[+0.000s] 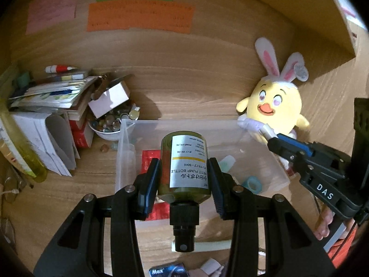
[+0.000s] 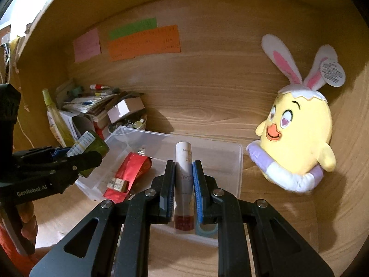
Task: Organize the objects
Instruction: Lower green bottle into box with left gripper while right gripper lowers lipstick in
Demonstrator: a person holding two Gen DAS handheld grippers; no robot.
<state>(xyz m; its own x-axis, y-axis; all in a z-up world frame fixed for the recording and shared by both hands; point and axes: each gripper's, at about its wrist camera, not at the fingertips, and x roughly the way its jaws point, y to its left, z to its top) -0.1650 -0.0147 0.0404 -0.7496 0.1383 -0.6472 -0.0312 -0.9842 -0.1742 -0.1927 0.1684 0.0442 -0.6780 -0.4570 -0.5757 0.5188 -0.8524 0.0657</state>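
Observation:
My left gripper (image 1: 184, 184) is shut on a green pump bottle (image 1: 184, 161) with a white label, its black pump head pointing back at the camera. It hangs over a clear plastic bin (image 1: 184, 122) on the wooden desk. My right gripper (image 2: 183, 180) is shut on a slim white tube (image 2: 183, 161) with a dark red end, above the same bin (image 2: 238, 161). In the right wrist view the left gripper (image 2: 69, 154) and its bottle (image 2: 96, 143) come in from the left. In the left wrist view the right gripper (image 1: 275, 142) enters from the right with the tube's tip (image 1: 268, 131) showing.
The bin holds a red packet (image 2: 131, 173) and a teal tape roll (image 1: 252, 183). A yellow chick plush (image 2: 299, 133) with bunny ears leans at the back right. Stacked books and papers (image 1: 53, 97) and a bowl of marbles (image 1: 108, 127) crowd the left. Coloured notes (image 1: 138, 16) hang on the back wall.

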